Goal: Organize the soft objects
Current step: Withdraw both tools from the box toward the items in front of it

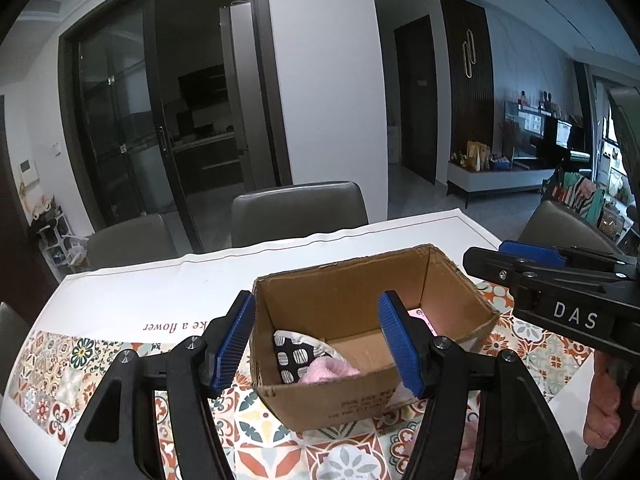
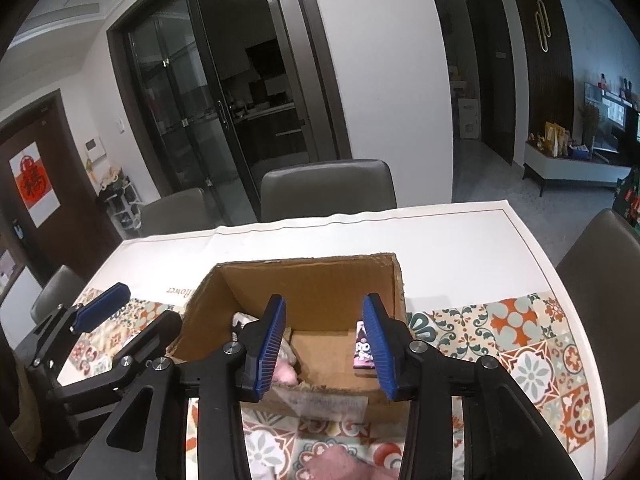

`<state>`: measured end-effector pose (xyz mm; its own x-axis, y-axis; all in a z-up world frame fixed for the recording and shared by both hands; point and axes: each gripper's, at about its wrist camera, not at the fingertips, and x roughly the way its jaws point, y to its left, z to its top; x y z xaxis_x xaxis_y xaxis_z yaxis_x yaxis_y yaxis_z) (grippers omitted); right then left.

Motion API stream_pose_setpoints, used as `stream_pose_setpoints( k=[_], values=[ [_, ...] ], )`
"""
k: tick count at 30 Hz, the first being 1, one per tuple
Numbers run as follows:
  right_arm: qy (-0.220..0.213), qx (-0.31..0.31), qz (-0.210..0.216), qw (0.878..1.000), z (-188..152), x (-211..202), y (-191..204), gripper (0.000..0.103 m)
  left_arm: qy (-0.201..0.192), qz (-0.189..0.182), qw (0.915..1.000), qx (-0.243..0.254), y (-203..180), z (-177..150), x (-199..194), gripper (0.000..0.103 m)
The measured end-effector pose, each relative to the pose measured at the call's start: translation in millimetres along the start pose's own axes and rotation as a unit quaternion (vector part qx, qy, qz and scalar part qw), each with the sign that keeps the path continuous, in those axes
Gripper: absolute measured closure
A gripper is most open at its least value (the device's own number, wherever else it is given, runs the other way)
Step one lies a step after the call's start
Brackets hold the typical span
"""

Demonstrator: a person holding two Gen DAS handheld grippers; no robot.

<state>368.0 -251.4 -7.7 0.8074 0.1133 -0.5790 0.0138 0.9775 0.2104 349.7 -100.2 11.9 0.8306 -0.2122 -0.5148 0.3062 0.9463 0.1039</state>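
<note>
An open cardboard box [image 1: 444, 280] [image 2: 312, 280] stands on the patterned tablecloth. Inside it lie a black-and-white patterned cloth [image 1: 296, 354], a fluffy pink soft item [image 1: 328, 372] [image 2: 286, 374] and a small pink-and-black card [image 2: 363, 346]. My left gripper [image 1: 320, 344] hangs over the box's near left corner, open, with nothing between its blue pads. My right gripper [image 2: 326, 346] hovers over the box's near wall, open and empty. Another pink fluffy item [image 2: 344, 462] lies on the table in front of the box, below the right gripper.
The table [image 2: 460, 248] carries a white cloth with a tiled pattern band [image 2: 520, 344]. Grey chairs [image 2: 328, 188] stand along its far side and one [image 2: 600, 280] at the right end. A hand [image 1: 604, 408] holds the right gripper's handle.
</note>
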Motion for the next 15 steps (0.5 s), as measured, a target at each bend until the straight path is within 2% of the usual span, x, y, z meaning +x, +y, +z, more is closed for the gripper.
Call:
stream_pose_setpoints(
  k=[15],
  values=[
    [0.007, 0.002, 0.003, 1.0, -29.9, -34.8, 10.6, 0.054, 0.008, 0.004, 0.9999, -0.01, 3.4, -31.9, -40.3, 0.038]
  ],
)
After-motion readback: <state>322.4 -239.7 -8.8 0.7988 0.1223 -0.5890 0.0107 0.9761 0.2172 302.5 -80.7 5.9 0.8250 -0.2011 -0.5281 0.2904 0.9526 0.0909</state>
